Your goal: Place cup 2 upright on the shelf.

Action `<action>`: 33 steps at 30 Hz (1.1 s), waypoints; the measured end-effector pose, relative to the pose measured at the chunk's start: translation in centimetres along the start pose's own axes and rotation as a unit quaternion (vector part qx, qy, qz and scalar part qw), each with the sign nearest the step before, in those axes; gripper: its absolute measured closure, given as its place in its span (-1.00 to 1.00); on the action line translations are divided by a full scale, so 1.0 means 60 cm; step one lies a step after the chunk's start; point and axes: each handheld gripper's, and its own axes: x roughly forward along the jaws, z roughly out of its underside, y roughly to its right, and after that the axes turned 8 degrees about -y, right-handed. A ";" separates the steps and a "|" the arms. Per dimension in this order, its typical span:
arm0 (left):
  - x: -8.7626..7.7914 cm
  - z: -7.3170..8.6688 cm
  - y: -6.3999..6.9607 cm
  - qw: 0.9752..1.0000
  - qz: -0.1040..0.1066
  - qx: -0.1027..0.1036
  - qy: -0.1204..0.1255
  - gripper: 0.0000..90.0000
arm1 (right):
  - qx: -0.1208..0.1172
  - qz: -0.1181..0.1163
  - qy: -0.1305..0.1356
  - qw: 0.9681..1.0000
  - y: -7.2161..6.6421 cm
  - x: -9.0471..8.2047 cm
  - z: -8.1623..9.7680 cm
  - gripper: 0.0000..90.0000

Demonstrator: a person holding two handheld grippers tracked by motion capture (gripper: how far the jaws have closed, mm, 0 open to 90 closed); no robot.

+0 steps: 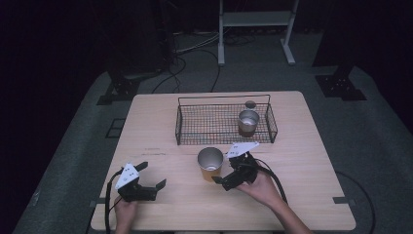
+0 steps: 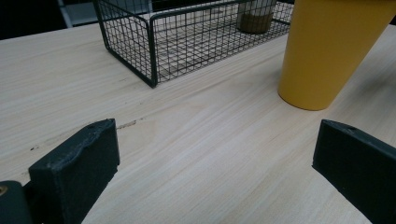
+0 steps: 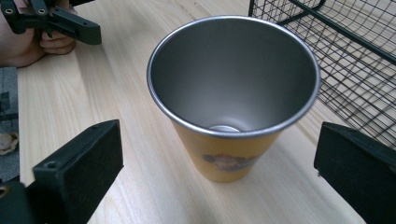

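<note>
Right gripper [image 1: 225,170] hovers just right of a yellow cup [image 1: 210,164] near the middle of the wooden table [image 1: 311,195], its black jaws spread wide. Seen from the right gripper view, the cup [image 3: 233,98] stands upright between and just beyond the jaws, apart from both pads, its metal-lined mouth open to the camera and a small printed figure showing low on its yellow wall. Nothing is pinched.

Left gripper [image 1: 151,175] rests low over the table's near left part, well apart from the cup, jaws likewise spread over bare wood. In the left gripper view the cup's yellow wall [image 2: 327,51] rises at far right.

Beyond the cup, toward the far side of the table, sits a black wire basket [image 1: 195,129]. A second cup [image 1: 248,123], metal-lined with a brownish wall, stands upright in the basket's right end. A person's hand [image 1: 265,187] grips the right gripper from the near edge; another hand [image 1: 125,213] holds the left one.
</note>
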 end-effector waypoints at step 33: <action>-0.001 0.000 -0.001 1.000 0.002 -0.002 0.002 -1.00 | -0.005 0.021 -0.010 1.000 0.003 0.059 -0.032 -0.95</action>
